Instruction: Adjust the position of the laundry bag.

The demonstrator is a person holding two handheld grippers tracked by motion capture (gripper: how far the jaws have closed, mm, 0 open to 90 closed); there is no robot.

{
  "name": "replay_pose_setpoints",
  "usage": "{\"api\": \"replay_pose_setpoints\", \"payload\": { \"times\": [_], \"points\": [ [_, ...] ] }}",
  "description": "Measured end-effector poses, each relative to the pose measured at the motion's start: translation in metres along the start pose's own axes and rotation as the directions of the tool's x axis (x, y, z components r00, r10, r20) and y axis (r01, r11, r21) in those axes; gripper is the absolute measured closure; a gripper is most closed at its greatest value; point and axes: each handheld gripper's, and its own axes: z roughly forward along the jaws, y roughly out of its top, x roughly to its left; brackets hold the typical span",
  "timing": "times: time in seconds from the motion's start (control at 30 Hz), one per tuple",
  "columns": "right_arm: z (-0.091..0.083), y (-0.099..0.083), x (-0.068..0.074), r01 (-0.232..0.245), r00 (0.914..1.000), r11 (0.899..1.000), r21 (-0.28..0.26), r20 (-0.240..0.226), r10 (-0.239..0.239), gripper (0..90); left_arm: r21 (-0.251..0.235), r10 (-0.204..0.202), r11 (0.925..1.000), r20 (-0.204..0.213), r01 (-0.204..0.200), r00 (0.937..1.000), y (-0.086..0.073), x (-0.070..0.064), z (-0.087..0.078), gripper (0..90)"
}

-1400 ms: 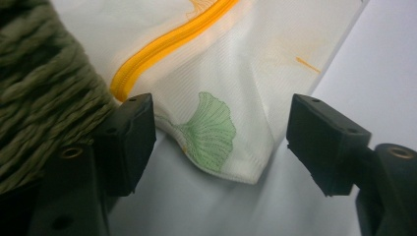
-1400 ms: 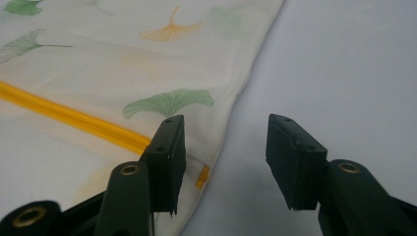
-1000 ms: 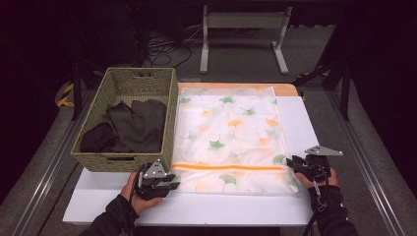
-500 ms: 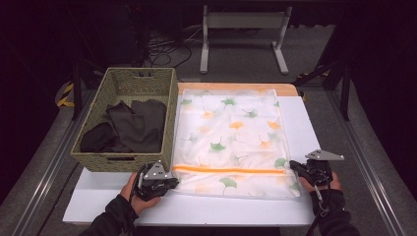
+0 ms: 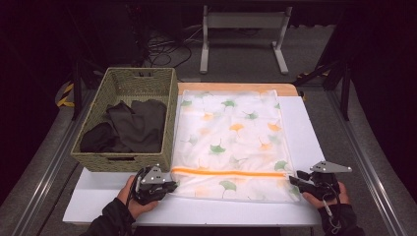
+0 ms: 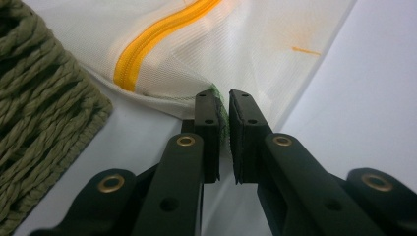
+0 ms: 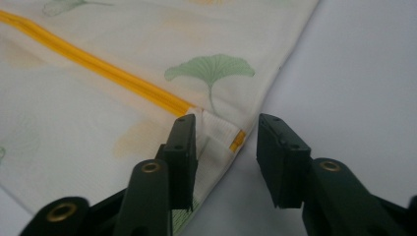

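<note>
Mesh laundry bag (image 5: 231, 140), printed with ginkgo leaves, lies flat on the white table (image 5: 300, 132), right of the wicker basket (image 5: 125, 118) holding dark clothes (image 5: 128, 129). My left gripper (image 5: 169, 186) pinches the bag's near-left corner, jaws nearly closed on the fabric. My right gripper (image 5: 295, 180) stands with jaws apart astride the near-right corner, beside the orange zipper (image 5: 228, 172).

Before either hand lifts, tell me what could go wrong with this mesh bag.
1. The left hand-held gripper pinches only a thin bit of the mesh bag at its corner edge; the fabric could slip out.
2. The right hand-held gripper is open around the other corner, by the end of the orange zipper; lifting now would likely raise one side only and skew the bag.
3. The basket sits close to the left corner and could snag it.
</note>
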Motion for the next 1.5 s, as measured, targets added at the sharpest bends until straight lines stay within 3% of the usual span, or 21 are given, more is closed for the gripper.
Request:
{"api": "replay_pose_setpoints", "payload": {
  "times": [0.17, 0.37, 0.43, 0.6, 0.73, 0.87, 1.1, 1.27, 1.4, 1.5],
  "points": [
    [-0.001, -0.006, 0.005, 0.008, 0.9998, 1.000, 0.000, -0.020, -0.008, 48.7, -0.001, -0.014, 0.9999, 0.006, 0.014, 0.9999, -0.004, 0.002, -0.003, 84.0],
    [0.004, -0.003, 0.018, 0.087, 0.9962, 0.996, 0.012, 0.005, -0.087, 57.0, 0.007, -0.004, 1.0000, 0.005, 0.004, 1.0000, -0.005, 0.001, -0.003, 85.2],
    [0.004, -0.003, 0.019, 0.089, 0.9960, 0.996, 0.013, 0.001, -0.089, 61.8, 0.008, -0.013, 0.9999, 0.007, 0.013, 0.9999, -0.006, 0.001, -0.003, 85.6],
    [0.002, -0.005, 0.014, 0.048, 0.9987, 0.999, -0.006, -0.018, -0.048, 79.0, 0.010, -0.006, 0.9999, 0.008, 0.006, 1.0000, -0.006, 0.002, -0.004, 86.3],
    [0.001, -0.008, 0.006, -0.024, 0.9974, 0.999, -0.026, -0.069, 0.022, 84.2, 0.007, -0.013, 0.9999, 0.010, 0.013, 0.9999, -0.006, 0.002, -0.004, 86.4],
    [-0.002, -0.010, 0.002, -0.067, 0.9930, 0.996, -0.051, -0.101, 0.062, 85.8, 0.007, -0.013, 0.9999, 0.010, 0.013, 0.9999, -0.006, 0.002, -0.004, 86.5],
    [-0.008, -0.009, 0.000, -0.096, 0.9847, 0.990, -0.105, -0.156, 0.079, 86.5, 0.008, -0.016, 0.9998, 0.012, 0.016, 0.9998, -0.006, 0.002, -0.003, 86.5],
    [-0.006, -0.009, -0.001, -0.100, 0.9827, 0.990, -0.101, -0.166, 0.082, 85.9, 0.010, -0.004, 0.9999, 0.013, 0.004, 0.9999, -0.006, 0.002, -0.003, 86.4],
    [-0.002, -0.009, -0.001, -0.104, 0.9797, 0.990, -0.093, -0.181, 0.086, 78.8, 0.010, -0.010, 0.9999, 0.014, 0.010, 0.9998, -0.006, 0.002, -0.003, 86.3],
    [0.002, -0.009, -0.001, -0.107, 0.9817, 0.991, -0.076, -0.166, 0.093, 77.6, 0.010, -0.008, 0.9999, 0.016, 0.008, 0.9998, -0.006, 0.002, -0.003, 86.1]
  ]
}}
